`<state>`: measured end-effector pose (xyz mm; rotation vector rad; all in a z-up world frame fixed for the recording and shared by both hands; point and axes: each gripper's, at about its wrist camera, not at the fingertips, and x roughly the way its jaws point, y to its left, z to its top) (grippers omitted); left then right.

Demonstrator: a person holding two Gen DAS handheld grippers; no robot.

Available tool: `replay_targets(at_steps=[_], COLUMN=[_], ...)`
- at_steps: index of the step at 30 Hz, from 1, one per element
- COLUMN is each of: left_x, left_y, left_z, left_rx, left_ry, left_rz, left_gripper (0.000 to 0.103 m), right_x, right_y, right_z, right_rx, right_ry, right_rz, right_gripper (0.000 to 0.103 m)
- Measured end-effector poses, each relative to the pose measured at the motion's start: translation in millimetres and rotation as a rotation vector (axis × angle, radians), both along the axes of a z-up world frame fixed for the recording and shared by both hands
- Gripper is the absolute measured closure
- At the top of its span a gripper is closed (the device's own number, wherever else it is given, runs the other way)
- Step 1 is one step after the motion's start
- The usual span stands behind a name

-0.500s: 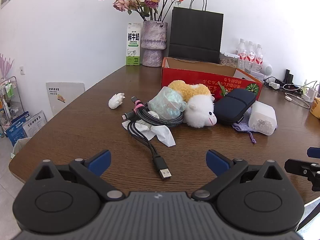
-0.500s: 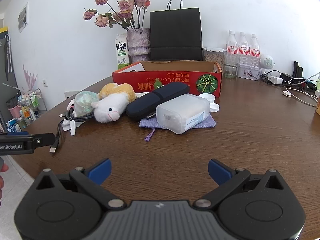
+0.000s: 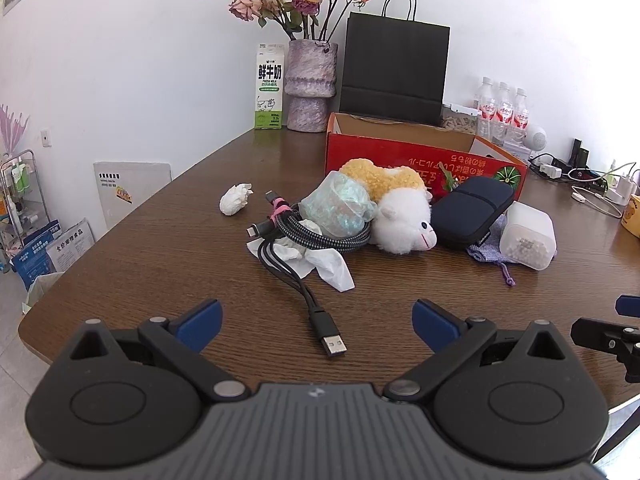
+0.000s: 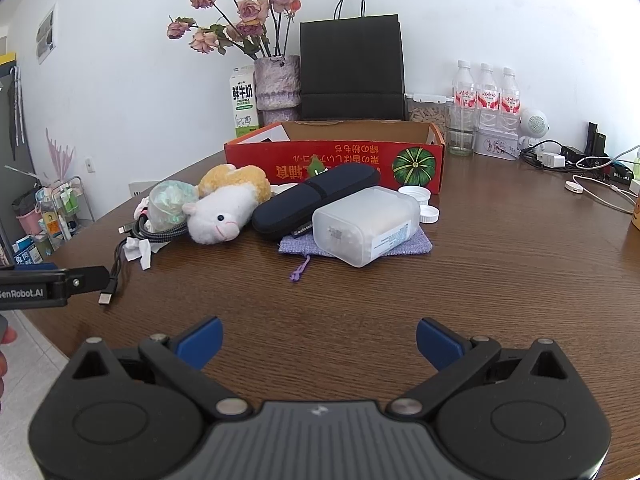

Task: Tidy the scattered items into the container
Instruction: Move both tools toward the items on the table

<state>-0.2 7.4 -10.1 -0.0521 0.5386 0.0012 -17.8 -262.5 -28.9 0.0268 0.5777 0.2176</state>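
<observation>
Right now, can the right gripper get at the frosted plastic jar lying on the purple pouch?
Probably yes. The right gripper is open and empty, and bare table lies between it and the frosted plastic jar. The jar's near side is clear; the dark case leans close behind on its left.

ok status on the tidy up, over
Left tongs and right tongs open, empty. Toy sheep, cable, case still outside red box. Path clear.
</observation>
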Motion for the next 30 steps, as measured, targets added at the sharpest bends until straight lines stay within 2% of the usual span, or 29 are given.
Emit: replay_targets(at_steps=[30], left_x=[14.5], left_y=[14.9], left_z=[-5.5], left_rx=[-0.029], left_ry=[0.03], left_rz=[0.037], left_gripper=[0.0], right_x=[17.2], right_y=[2.1], right_z=[-6.4], right_rx=[-0.013], right_ry=[0.032], right_rz=[-0.01], right_gripper=[0.0])
